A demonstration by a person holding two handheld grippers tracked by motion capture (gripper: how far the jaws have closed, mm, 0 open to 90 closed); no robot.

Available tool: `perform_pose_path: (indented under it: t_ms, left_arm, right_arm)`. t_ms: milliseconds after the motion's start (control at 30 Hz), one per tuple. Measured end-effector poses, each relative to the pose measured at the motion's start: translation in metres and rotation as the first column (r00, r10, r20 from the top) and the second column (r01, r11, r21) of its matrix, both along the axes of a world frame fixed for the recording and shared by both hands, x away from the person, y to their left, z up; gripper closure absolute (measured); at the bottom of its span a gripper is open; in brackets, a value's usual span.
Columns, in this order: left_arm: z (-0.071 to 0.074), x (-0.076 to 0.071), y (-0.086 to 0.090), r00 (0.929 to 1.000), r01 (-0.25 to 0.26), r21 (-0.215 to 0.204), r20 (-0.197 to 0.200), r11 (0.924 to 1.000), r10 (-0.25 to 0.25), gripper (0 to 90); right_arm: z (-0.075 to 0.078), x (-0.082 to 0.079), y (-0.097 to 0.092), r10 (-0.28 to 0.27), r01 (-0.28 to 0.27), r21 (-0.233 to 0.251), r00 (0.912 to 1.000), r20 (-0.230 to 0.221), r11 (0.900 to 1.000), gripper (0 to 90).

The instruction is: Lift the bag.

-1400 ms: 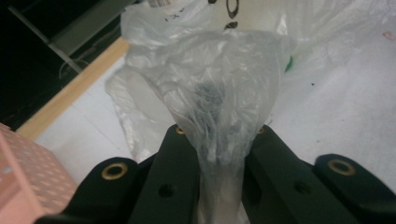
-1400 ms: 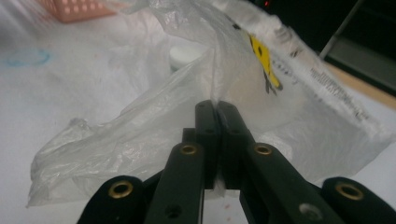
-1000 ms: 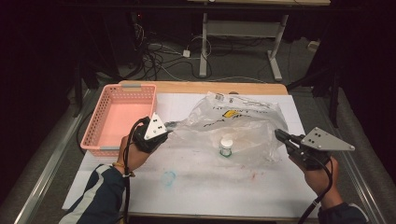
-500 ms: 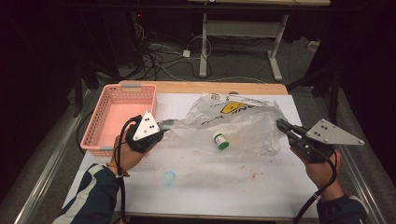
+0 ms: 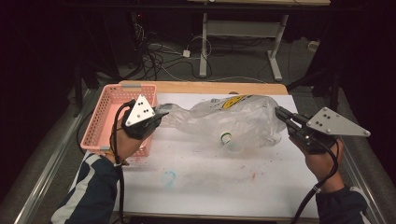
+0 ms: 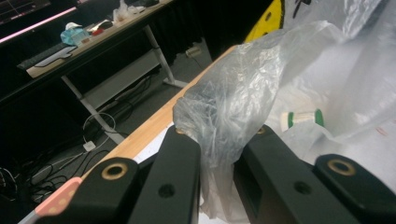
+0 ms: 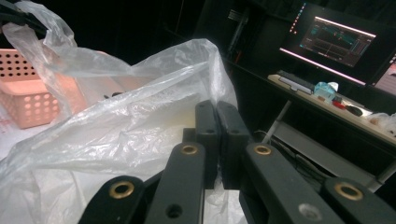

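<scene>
A clear plastic bag (image 5: pixel 243 116) with a yellow print hangs stretched between my two grippers above the white table sheet (image 5: pixel 224 177). My left gripper (image 5: pixel 159 114) is shut on the bag's left end; in the left gripper view the film (image 6: pixel 224 116) is pinched between my jaws. My right gripper (image 5: pixel 280 113) is shut on the bag's right edge, and in the right gripper view the plastic (image 7: pixel 140 121) runs into the closed jaws. A small white bottle with a green band (image 5: pixel 228 139) lies on its side inside the sagging bag, also visible as the bottle (image 6: pixel 301 117).
A pink perforated basket (image 5: pixel 109 116) stands at the table's left, just behind my left hand. The table's wooden far edge (image 5: pixel 205 87) lies behind the bag. Beyond it are desk legs and cables on the floor. A side desk with monitors (image 7: pixel 336 37) stands off to the right.
Both grippers have risen with the bag ends, lifting the bag off the sheet. The bottle inside went from upright to lying on its side.
</scene>
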State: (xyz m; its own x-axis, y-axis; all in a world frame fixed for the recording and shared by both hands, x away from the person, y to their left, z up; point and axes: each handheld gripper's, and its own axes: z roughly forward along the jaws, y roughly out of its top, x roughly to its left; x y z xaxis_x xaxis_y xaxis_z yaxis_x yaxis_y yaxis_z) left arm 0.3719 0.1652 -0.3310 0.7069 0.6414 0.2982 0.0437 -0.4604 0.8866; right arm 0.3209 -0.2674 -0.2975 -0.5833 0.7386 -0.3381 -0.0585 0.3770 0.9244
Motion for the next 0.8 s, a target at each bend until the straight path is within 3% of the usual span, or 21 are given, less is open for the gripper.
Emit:
perform_pose_path:
  t_ms: [100, 233, 367, 433, 567, 800]
  left_arm:
    - [-0.006, 0.016, -0.004, 0.9999, -0.008, -0.012, -0.015, 0.9999, 0.008, 87.7]
    - [-0.020, 0.040, -0.016, 0.9986, -0.014, -0.074, -0.051, 0.9971, 0.010, 87.6]
    - [-0.029, 0.058, -0.034, 0.9985, -0.024, -0.100, -0.050, 0.9947, 0.019, 87.7]
    - [-0.029, 0.066, -0.041, 0.9983, -0.025, -0.136, -0.056, 0.9904, 0.017, 87.6]
    - [-0.025, 0.077, -0.056, 0.9987, -0.025, -0.161, -0.047, 0.9866, 0.018, 87.6]
    - [-0.003, 0.088, -0.073, 0.9997, -0.012, -0.179, -0.024, 0.9838, 0.008, 87.7]
  right_arm:
    - [0.000, 0.013, 0.006, 0.002, -0.002, 0.004, 0.9998, -0.018, 1.0000, 89.7]
    - [-0.004, 0.036, 0.009, -0.021, 0.021, 0.007, 0.9989, -0.042, 0.9998, 89.8]
    - [-0.010, 0.062, 0.011, -0.051, 0.052, 0.014, 0.9961, -0.072, 0.9985, 89.8]
    - [-0.010, 0.072, 0.013, -0.064, 0.065, 0.010, 0.9946, -0.081, 0.9978, 89.9]
    - [0.000, 0.082, 0.019, -0.066, 0.069, 0.033, 0.9942, -0.085, 0.9971, 90.0]
    - [0.032, 0.079, 0.038, -0.049, 0.049, 0.021, 0.9982, -0.035, 0.9985, 90.0]
